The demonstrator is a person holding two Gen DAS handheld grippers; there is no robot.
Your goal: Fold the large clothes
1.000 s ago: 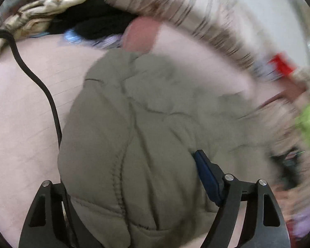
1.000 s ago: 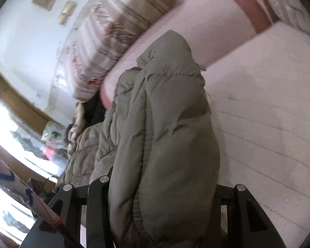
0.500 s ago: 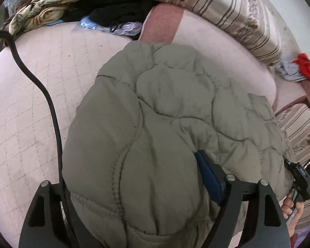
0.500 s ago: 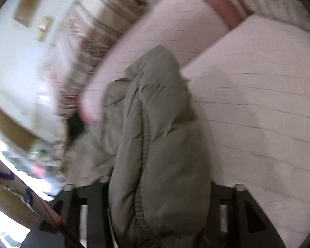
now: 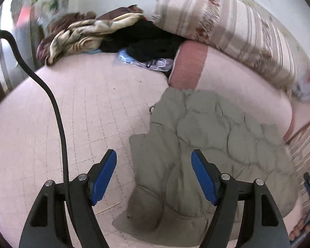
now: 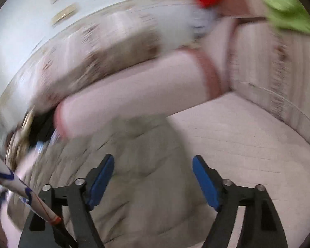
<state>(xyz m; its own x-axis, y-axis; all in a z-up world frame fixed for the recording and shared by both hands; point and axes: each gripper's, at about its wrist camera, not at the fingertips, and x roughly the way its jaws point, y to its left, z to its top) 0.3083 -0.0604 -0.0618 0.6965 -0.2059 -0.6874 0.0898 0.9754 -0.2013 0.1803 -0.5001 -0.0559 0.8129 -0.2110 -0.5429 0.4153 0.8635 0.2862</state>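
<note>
Hanging over the puffy green coat (image 5: 206, 136), the left tool (image 5: 154, 175) was closing a little on nothing. The right tool (image 6: 153, 177) was opening, empty. The coat lay bunched on the pink bed (image 5: 72, 111).

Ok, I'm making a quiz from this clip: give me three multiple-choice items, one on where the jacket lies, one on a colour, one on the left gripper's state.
1. The jacket lies: A on the pink bed cover; B on the floor; C on a chair.
2. The gripper pads are: A red; B blue; C white.
3. The left gripper is: A clamped on the jacket; B open, holding nothing; C shut on the cable.

A: the olive jacket rests folded on the bed cover.
B: the pads show blue.
B: the left gripper hangs above the cloth, pads apart and bare.
</note>
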